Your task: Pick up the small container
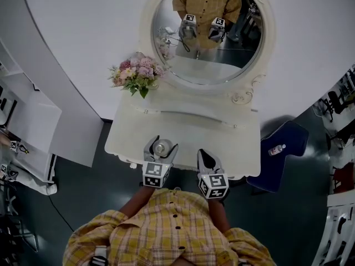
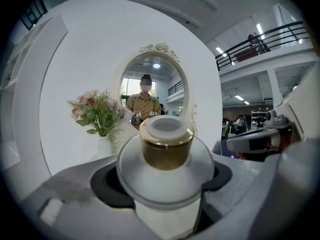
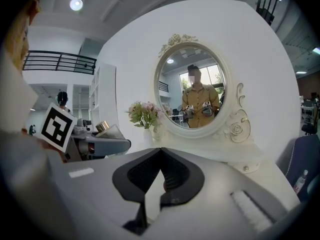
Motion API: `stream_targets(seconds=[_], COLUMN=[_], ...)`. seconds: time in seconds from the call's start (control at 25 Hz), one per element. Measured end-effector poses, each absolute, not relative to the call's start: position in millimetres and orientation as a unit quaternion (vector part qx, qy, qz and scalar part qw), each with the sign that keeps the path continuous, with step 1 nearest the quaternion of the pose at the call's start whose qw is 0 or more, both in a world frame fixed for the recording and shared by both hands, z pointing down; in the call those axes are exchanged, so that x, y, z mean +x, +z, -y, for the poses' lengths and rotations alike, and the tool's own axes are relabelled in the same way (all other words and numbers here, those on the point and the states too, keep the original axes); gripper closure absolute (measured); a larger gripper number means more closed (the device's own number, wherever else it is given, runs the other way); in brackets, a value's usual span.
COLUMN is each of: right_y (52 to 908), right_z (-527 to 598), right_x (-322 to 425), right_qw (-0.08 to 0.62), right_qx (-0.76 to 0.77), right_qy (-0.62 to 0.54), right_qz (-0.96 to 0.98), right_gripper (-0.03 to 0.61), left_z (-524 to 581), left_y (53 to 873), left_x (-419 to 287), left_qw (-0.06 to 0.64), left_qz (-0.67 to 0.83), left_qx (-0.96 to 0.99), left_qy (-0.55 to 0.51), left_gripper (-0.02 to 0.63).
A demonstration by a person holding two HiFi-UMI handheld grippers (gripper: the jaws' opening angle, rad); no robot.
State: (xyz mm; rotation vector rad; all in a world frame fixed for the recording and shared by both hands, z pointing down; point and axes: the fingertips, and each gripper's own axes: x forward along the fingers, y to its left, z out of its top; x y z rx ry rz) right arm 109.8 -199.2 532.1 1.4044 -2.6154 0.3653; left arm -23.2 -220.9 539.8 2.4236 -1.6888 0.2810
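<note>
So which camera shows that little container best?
The left gripper view: the small container fills it, held by the left gripper. The head view shows it tiny, from above; the right gripper view catches only its gold top.

small container (image 2: 166, 169) base: hidden between jaws | bottle (image 1: 275, 149) label: unreadable
</note>
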Motion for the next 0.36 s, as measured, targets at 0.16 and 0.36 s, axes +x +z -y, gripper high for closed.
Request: stream_targets(seconds=[0.16, 0.36], right_y=[532.5, 531.9], right_z=[198.7, 201.2], right_x=[109.6, 114.3], right_qw=[0.075, 0.073], right_qx=[0.47, 0.479], right_qy=[0.121, 0.122], right_qz=[0.871, 0.866], right_gripper=[0.578, 0.578], left_z=[218.9, 219.1], left_y=[543.0, 542.7], left_x=[-21.8, -19.7], left_qw=[0.089, 0.086], left_qz=[0.564, 0.562], left_qx=[0.815, 0.816], left_qy=[0.099, 0.102], left_gripper=[0.27, 0.27])
